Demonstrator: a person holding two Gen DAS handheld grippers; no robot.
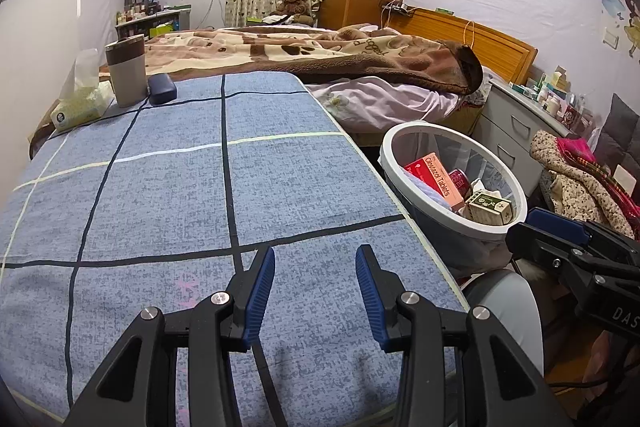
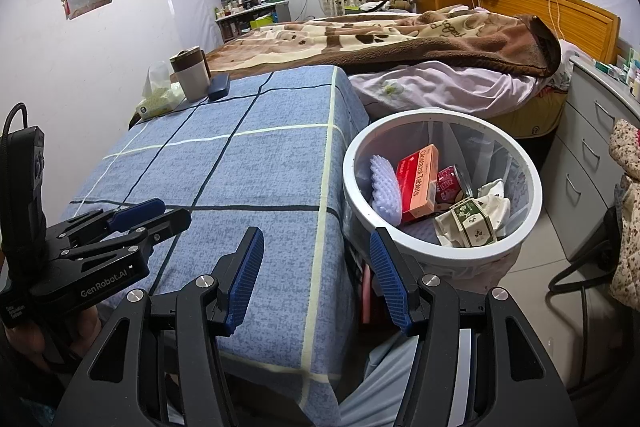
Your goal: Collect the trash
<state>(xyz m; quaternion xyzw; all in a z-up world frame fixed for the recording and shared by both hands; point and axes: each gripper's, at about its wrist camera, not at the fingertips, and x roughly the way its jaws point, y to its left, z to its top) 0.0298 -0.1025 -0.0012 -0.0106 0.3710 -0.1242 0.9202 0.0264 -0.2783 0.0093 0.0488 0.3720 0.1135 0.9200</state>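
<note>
A: Since both tools are empty, where do we stand?

B: Left gripper [image 1: 316,287] has its jaws spread, nothing between them, hovering over the blue checked table [image 1: 180,187]. Right gripper [image 2: 316,275] is likewise released, poised at the table's near right edge, just beside the bin [image 2: 520,227].

A: And the trash?

B: All I can see sits inside the bin already: an orange tablet box [image 2: 418,183], a red can [image 2: 448,183], a lilac foam piece [image 2: 384,187], a green-banded carton [image 2: 474,223] on crumpled paper. The box's long axis runs from the bin's back rim down towards us.

A: Anything left on the table?

B: At the far left corner only, 3 things: a tissue pack [image 1: 80,103], a mug [image 1: 126,71], a dark case [image 1: 162,89]. None looks like trash, I'd judge.

A: Which hand is nearer to what?

B: The bin lies ahead and right of the right jaws, so that hand serves it. The far corner lies ahead and left of the left jaws, well apart.
</note>
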